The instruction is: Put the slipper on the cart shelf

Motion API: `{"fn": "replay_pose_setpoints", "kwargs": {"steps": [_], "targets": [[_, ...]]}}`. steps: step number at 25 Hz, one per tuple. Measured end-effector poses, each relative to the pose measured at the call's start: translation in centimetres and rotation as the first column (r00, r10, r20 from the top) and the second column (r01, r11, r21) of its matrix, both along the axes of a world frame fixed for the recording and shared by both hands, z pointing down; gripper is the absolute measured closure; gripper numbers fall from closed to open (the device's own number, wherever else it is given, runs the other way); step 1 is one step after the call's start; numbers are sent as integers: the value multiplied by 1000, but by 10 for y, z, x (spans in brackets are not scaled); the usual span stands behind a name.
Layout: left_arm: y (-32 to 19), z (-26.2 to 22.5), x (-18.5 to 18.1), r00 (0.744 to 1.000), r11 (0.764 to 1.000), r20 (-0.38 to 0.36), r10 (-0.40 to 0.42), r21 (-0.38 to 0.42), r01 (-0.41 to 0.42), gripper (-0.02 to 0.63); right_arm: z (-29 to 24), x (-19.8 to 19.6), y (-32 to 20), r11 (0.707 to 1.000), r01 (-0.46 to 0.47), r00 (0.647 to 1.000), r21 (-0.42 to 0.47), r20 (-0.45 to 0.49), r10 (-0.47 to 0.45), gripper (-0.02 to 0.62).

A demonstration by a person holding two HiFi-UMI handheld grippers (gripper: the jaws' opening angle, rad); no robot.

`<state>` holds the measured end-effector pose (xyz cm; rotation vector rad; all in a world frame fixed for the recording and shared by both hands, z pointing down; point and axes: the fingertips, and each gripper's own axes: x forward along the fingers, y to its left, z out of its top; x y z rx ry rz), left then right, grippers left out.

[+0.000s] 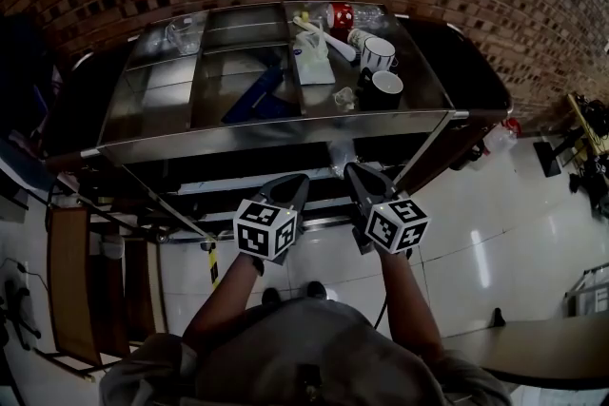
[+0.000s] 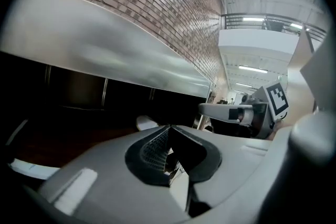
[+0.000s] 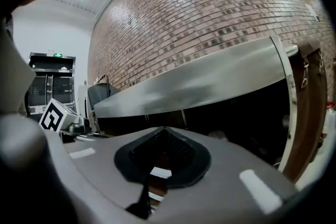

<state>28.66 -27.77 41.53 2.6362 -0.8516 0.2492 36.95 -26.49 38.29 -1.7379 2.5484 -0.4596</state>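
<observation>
Position: grey left gripper (image 1: 295,181) jaws pressed together, holding nothing | grey right gripper (image 1: 355,170) jaws likewise together, empty | both near stainless-steel cart (image 1: 285,136) front rim.

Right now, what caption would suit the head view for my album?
Shut and empty, left gripper and right gripper poised before a steel cart carrying mugs.

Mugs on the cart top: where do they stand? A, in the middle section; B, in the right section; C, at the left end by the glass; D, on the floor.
B: the white mug and the black mug both stand in the right section of the cart top.
</observation>
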Motion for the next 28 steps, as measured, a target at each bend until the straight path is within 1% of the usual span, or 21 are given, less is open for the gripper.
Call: {"fn": "replay_pose_setpoints", "kwargs": {"steps": [7,28], "targets": [[-2,-8,-4,1000,1000,-4,3,13,-3,598,-1,-7,2,1000,17,999,4,-27,-17,592],[-4,-8,-2,1000,1000,-8,-1,13,1,598,2,-8,-1,999,40,999,6,-31,-40,592]]}}
